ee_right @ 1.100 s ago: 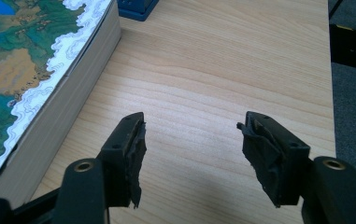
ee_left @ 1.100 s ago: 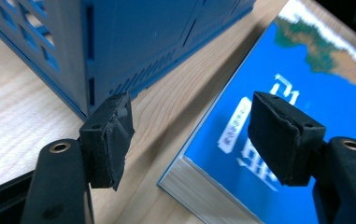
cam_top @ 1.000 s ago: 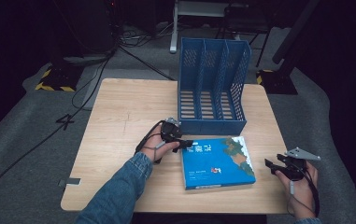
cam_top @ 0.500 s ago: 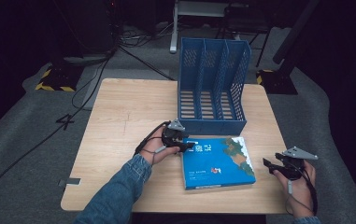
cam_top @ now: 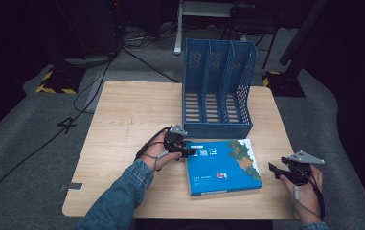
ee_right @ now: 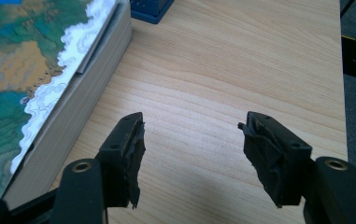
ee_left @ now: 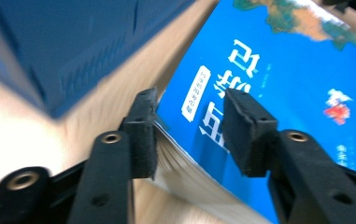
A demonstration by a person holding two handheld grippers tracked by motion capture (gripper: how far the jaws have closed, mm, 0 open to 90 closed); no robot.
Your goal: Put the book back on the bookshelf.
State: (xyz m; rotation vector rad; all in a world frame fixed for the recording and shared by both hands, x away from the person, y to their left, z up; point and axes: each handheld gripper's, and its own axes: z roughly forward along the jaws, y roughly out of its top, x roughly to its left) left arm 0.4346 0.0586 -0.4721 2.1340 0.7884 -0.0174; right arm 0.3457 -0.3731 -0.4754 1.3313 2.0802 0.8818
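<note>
The left gripper (ee_left: 189,135) has just been closing and is pinching the near-left corner of the blue book (cam_top: 223,165), its thickness sitting between the jaws. The right gripper (ee_right: 189,154) is waiting half open and empty, the book's long edge lying just off its left jaw.

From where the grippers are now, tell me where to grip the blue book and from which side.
Grip the blue book at its near-left corner, coming in from the left, level with the table. It lies flat, so only its edges offer a bite, and the file rack blocks the far side. The left hand-held gripper already has one jaw at the page edge and one over the cover there.
</note>
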